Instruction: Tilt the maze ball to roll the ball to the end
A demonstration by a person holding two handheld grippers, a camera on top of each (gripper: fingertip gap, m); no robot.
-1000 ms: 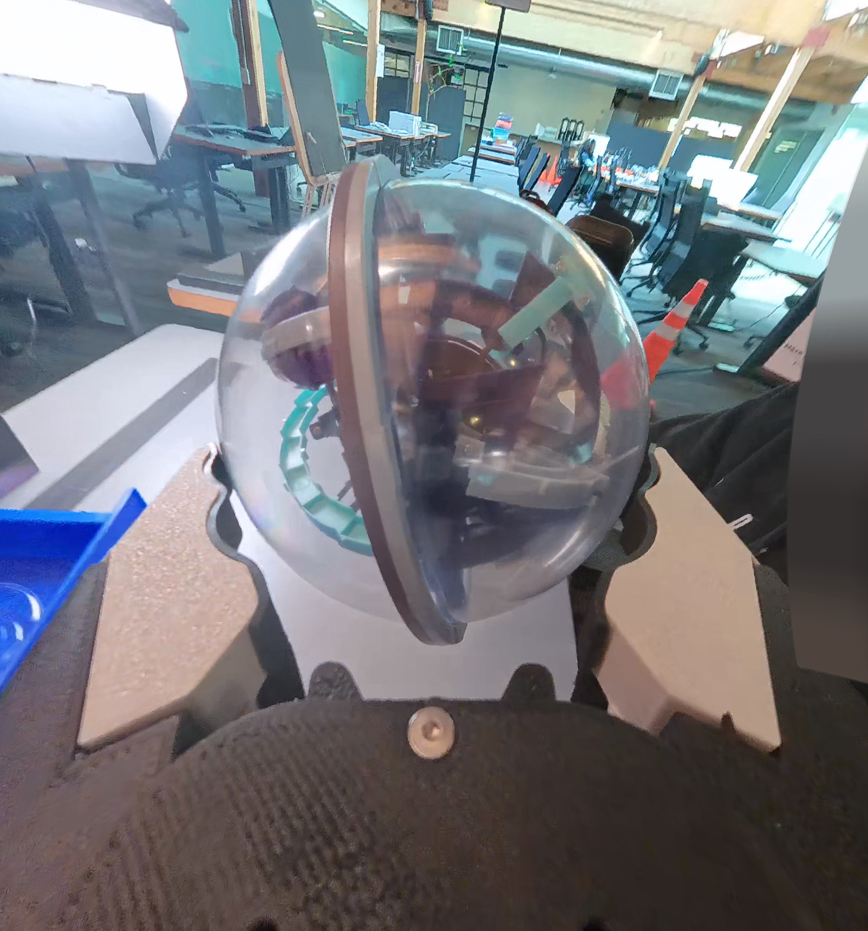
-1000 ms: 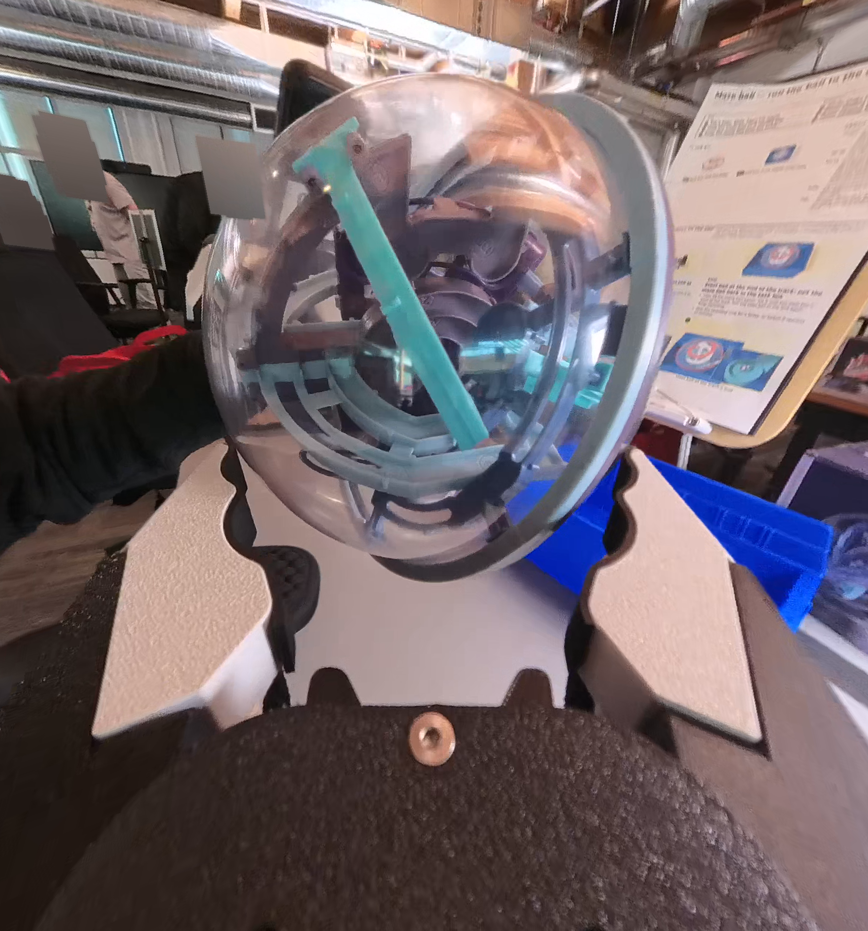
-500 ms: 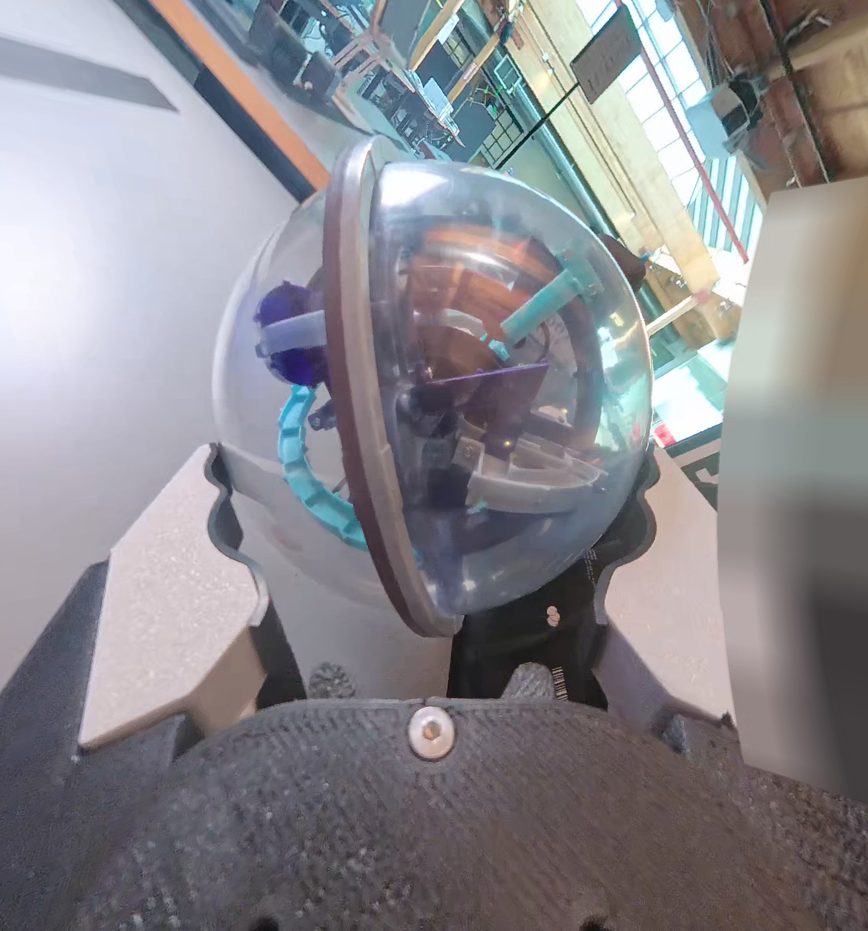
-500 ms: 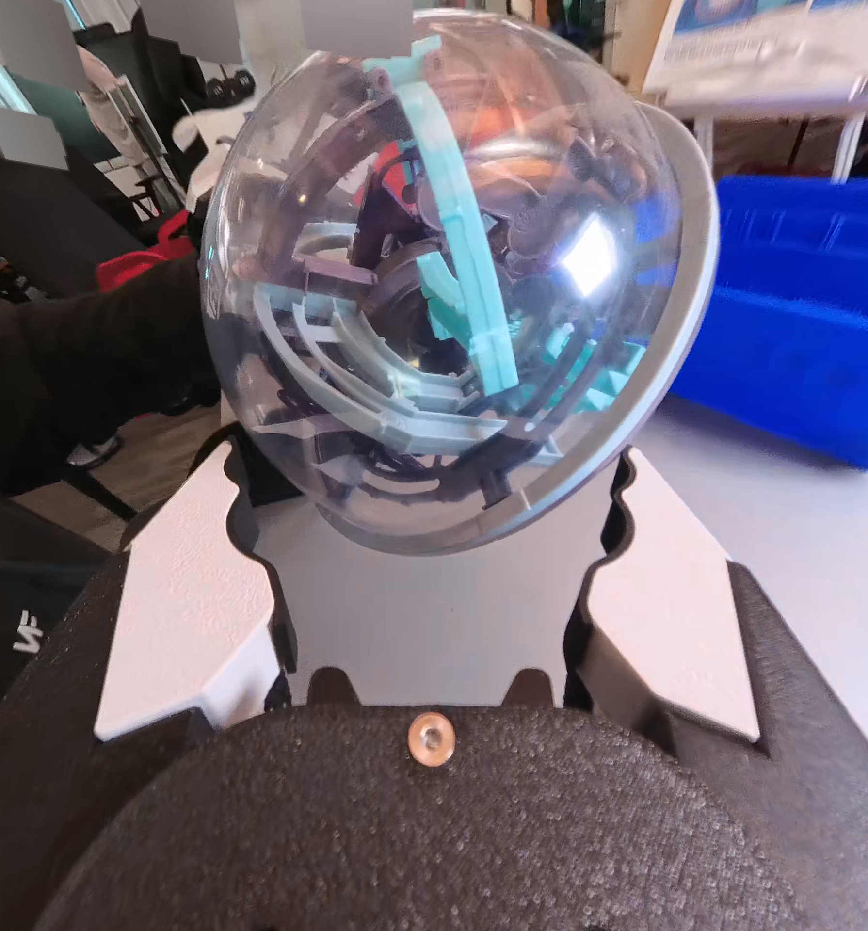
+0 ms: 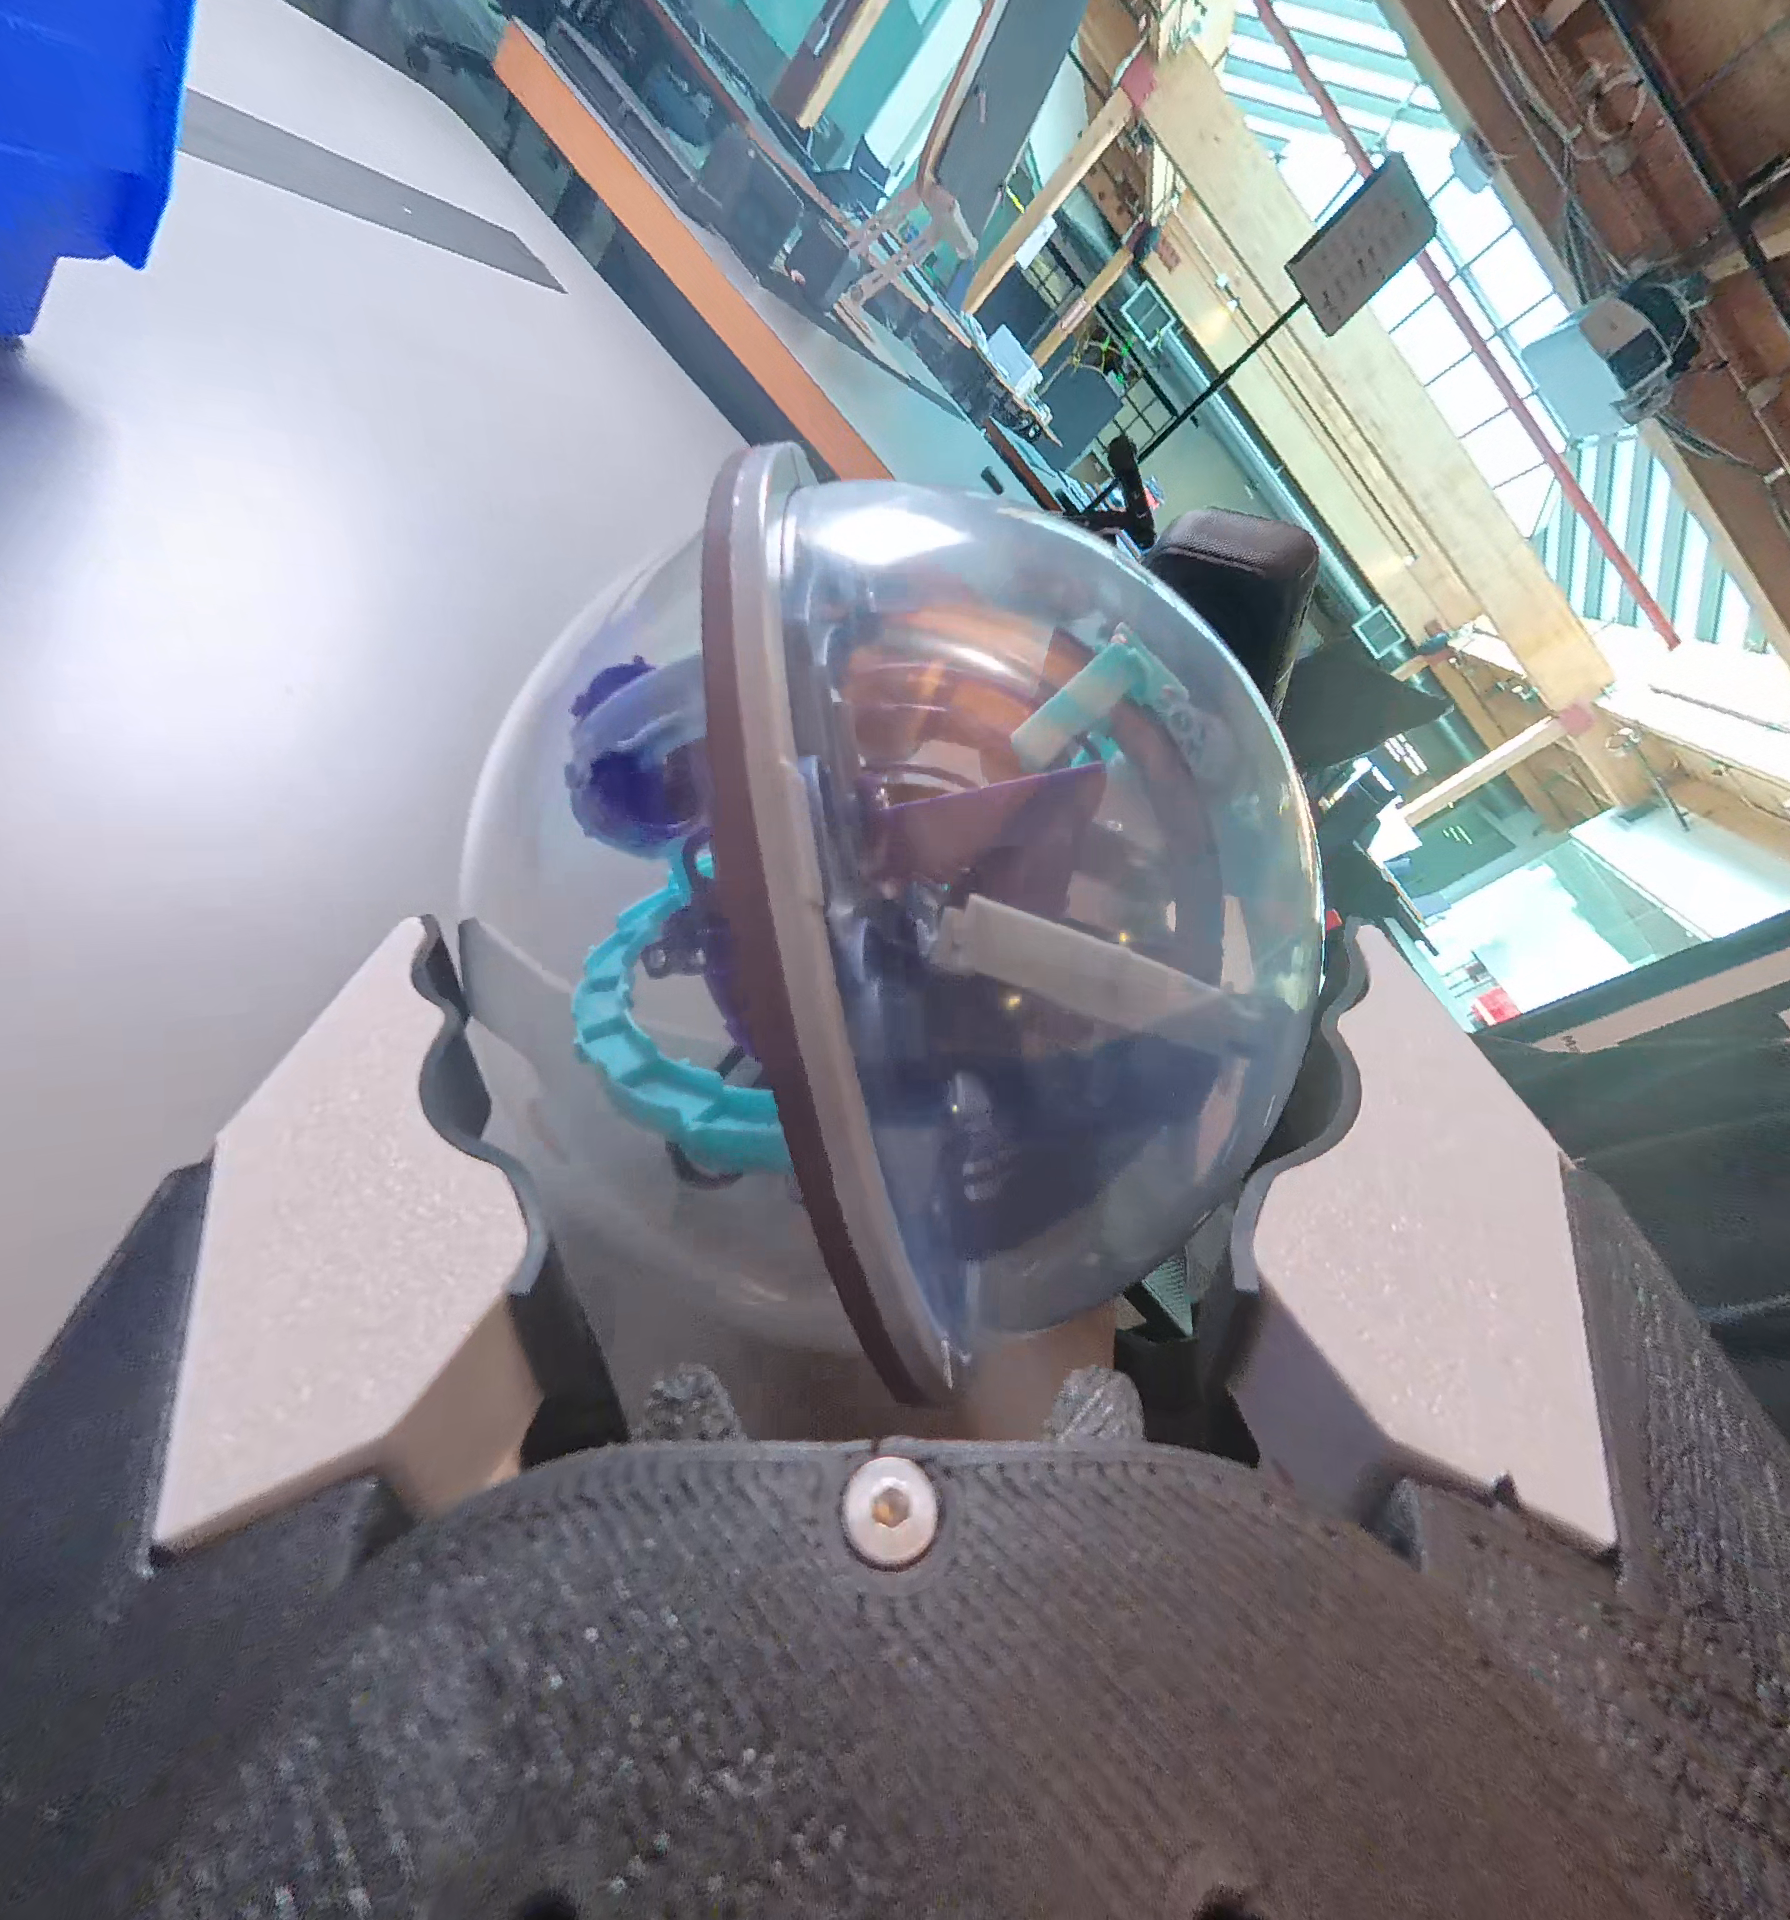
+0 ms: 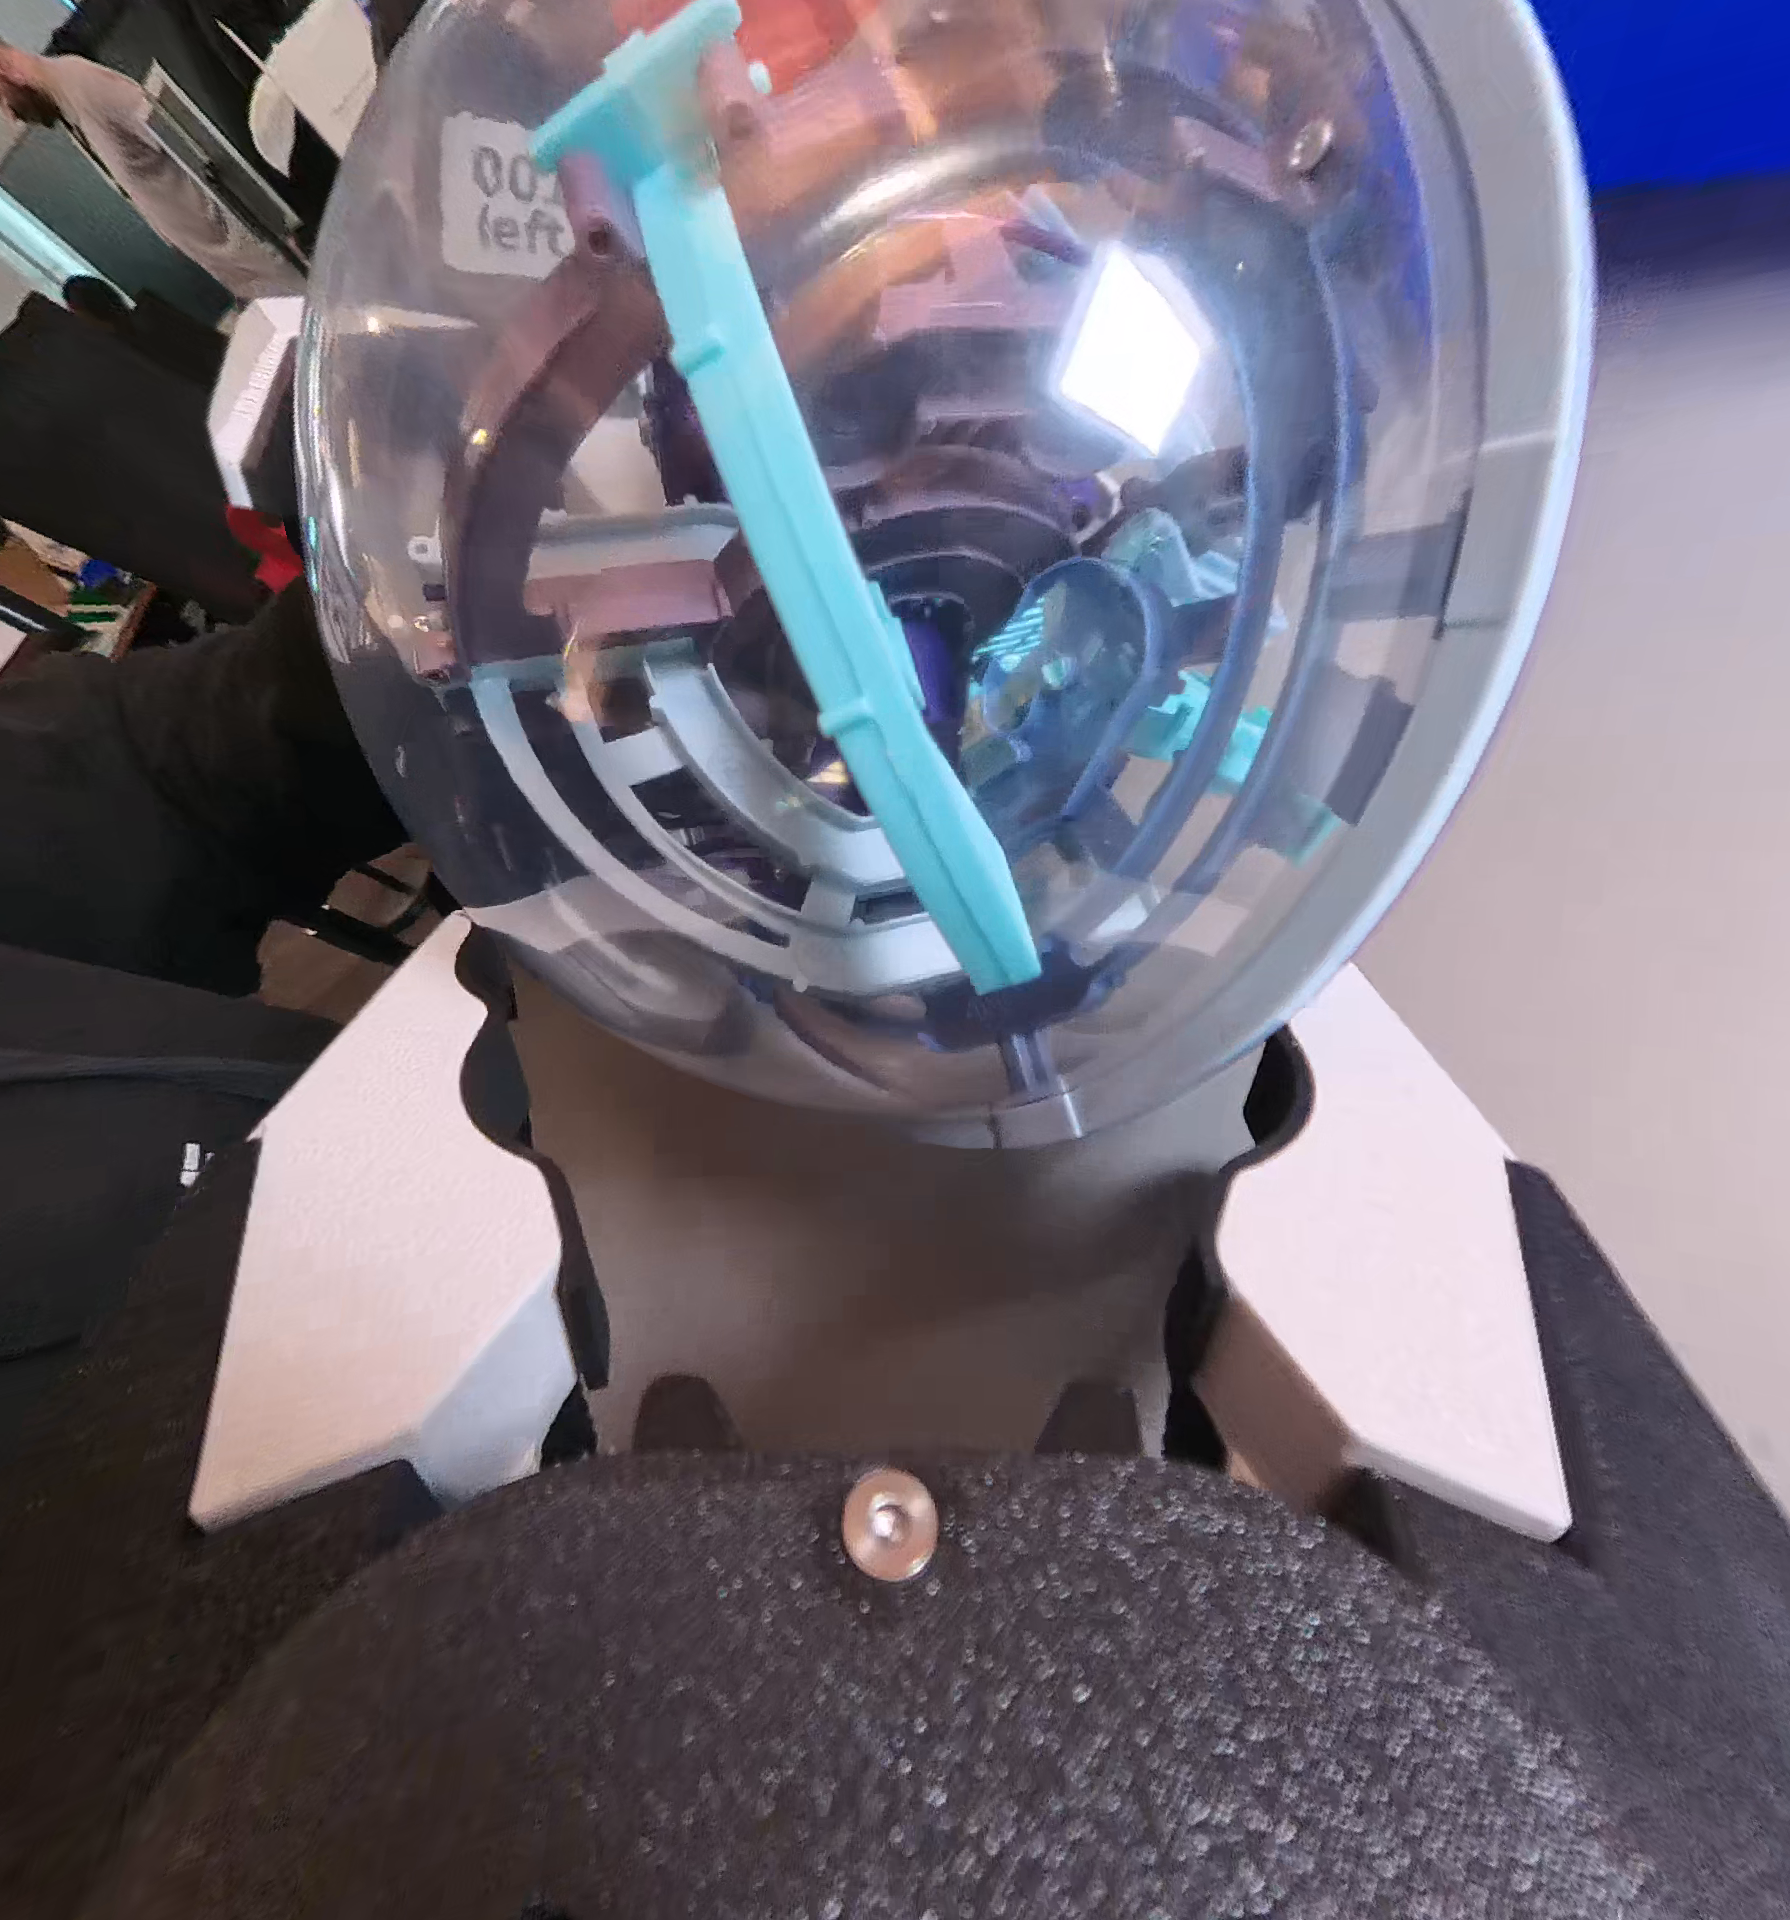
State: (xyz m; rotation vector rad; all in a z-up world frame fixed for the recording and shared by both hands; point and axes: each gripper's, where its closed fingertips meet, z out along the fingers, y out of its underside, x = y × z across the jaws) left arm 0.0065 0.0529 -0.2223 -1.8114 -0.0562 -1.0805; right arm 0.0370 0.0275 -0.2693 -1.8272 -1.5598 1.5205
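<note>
Maze ball, seam ring tilted off upright, sits clamped between both grippers' wide-spread pads (left gripper, right gripper), equally near each.

Both handheld grippers stand spread wide, each clamped across the clear maze ball from opposite sides. The left gripper presses its two pads against the sphere's flanks. The right gripper grips lower on the shell, its fingertips at the ball's underside.
</note>
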